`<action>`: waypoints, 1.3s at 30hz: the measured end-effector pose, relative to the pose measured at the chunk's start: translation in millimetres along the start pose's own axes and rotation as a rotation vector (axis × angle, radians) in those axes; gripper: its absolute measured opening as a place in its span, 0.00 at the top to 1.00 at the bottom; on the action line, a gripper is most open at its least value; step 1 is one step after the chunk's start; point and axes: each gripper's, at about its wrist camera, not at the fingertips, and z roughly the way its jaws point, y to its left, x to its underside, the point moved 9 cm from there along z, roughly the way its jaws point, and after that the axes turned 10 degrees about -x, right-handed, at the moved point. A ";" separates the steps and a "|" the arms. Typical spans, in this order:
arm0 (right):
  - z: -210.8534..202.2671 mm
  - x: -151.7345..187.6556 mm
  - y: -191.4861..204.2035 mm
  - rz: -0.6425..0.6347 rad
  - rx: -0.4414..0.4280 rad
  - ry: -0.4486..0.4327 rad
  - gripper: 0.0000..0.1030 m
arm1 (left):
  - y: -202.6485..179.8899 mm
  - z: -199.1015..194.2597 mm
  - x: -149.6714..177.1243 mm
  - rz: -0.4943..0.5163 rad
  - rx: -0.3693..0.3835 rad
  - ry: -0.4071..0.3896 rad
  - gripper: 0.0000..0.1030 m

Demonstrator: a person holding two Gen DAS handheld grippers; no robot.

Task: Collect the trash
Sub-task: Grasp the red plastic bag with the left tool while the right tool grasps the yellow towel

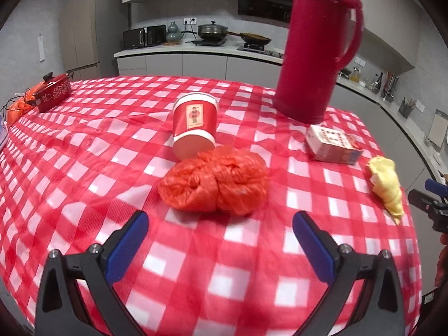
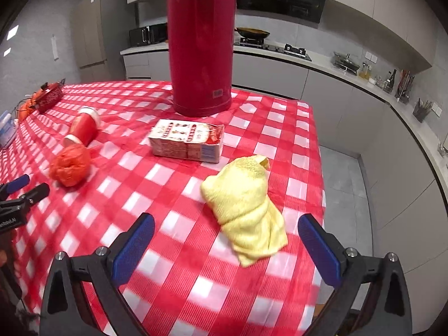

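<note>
Trash lies scattered on the counter (image 1: pixel 84 168), which wears a red-and-white checked cloth, and every place below is told from the tall red thermos (image 1: pixel 316 50) that stands upright toward the far right of that cloth. Just in front of the thermos base lies a printed drink carton (image 2: pixel 187 142) on its side, close to it but not touching. Nearer the viewer and to the right of the carton sits a crumpled yellow cloth (image 2: pixel 246 207), close to the counter's right edge. Left of the thermos a red paper cup (image 1: pixel 195 124) lies tipped over, its base end toward the left wrist camera. A knotted ball of orange plastic bag (image 1: pixel 215 186) rests against the cup's near end, farther from the thermos than the cup. Far off to the left of the thermos, at the counter's far corner, stands a small red lidded pot (image 1: pixel 53 91).

Left claw (image 1: pixel 221 219) hovers over the cloth just short of the orange bag, spread wide, holding nothing. Right claw (image 2: pixel 226 224) is likewise spread wide and empty, the near end of the yellow cloth lying between its blue pads (image 2: pixel 134 249).
</note>
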 end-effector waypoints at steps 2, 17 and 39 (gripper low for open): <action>5.8 -5.4 -4.8 0.001 0.002 -0.003 0.00 | 0.4 6.7 -2.9 0.001 -0.002 0.002 0.00; 57.2 -11.0 -21.3 0.009 0.024 0.070 0.00 | -2.4 44.7 -13.0 0.010 0.010 0.039 0.00; 65.9 4.7 -13.5 0.051 -0.075 0.095 0.65 | -8.6 37.2 -9.7 -0.002 0.077 0.029 0.62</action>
